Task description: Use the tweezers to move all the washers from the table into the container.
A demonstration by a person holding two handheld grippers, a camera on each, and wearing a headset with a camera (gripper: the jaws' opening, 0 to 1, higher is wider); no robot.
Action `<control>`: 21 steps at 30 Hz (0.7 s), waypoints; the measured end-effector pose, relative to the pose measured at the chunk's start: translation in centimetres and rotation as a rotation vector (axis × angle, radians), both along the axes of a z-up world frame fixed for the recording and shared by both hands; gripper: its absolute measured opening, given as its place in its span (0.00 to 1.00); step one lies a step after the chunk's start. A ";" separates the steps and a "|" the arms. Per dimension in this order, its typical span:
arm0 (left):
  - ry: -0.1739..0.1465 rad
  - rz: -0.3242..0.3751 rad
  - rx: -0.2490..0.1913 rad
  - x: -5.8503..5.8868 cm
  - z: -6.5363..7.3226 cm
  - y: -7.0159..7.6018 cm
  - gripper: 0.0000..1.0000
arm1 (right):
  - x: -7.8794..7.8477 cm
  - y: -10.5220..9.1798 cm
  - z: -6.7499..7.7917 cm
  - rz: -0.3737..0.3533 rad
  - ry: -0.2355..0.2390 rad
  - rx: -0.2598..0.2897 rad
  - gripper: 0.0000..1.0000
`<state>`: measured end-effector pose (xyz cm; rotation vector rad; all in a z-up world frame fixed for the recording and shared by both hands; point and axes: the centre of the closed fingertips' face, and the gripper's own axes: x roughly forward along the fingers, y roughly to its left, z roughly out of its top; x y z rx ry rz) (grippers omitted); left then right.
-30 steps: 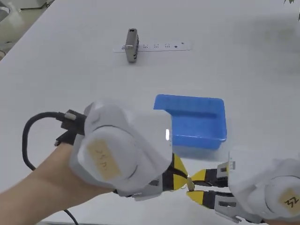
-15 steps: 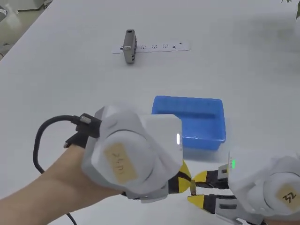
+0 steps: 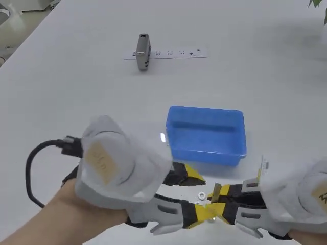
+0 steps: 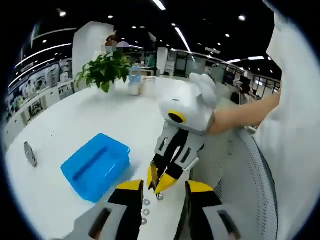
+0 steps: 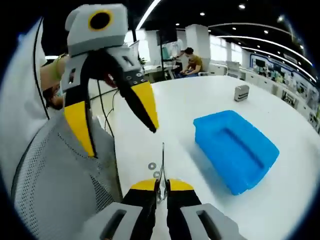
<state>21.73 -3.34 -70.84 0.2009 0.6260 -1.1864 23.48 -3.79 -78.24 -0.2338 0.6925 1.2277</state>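
A blue container (image 3: 207,133) sits mid-table. A small washer (image 3: 202,195) lies in front of it, between the open yellow jaws of my left gripper (image 3: 196,198). My right gripper (image 3: 215,203) is just to the right, facing it. In the right gripper view my right gripper (image 5: 161,186) is shut on thin metal tweezers (image 5: 163,162), whose tips reach past two washers (image 5: 152,165). The left gripper (image 5: 122,140) hangs open above them, and the container (image 5: 235,150) lies to the right. In the left gripper view my left gripper (image 4: 165,189) is open, several washers (image 4: 146,211) lie by its jaws, and the right gripper (image 4: 160,179) points in from above.
A white power strip (image 3: 171,52) with a grey adapter (image 3: 143,51) lies at the far side of the white table (image 3: 76,97). A black cable (image 3: 36,158) trails from my left gripper. A potted plant (image 4: 105,70) stands far off.
My left gripper has rolled and drawn back to the left, and its jaws now stand open around a washer that was hidden before. My right gripper has shifted slightly.
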 end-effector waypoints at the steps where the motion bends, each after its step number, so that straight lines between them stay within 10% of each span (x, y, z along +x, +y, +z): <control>1: 0.015 0.051 -0.029 0.1 0.1 0.7 0.38 | 0.3 -0.3 0.0 -0.041 0.040 0.018 0.03; 10: 0.020 0.278 -0.089 -0.2 0.0 4.5 0.52 | 1.2 -1.3 1.3 -0.115 0.119 0.103 0.03; 21: -0.076 0.401 -0.142 0.1 1.4 6.4 0.66 | 3.9 -1.8 5.3 -0.088 -0.003 0.059 0.03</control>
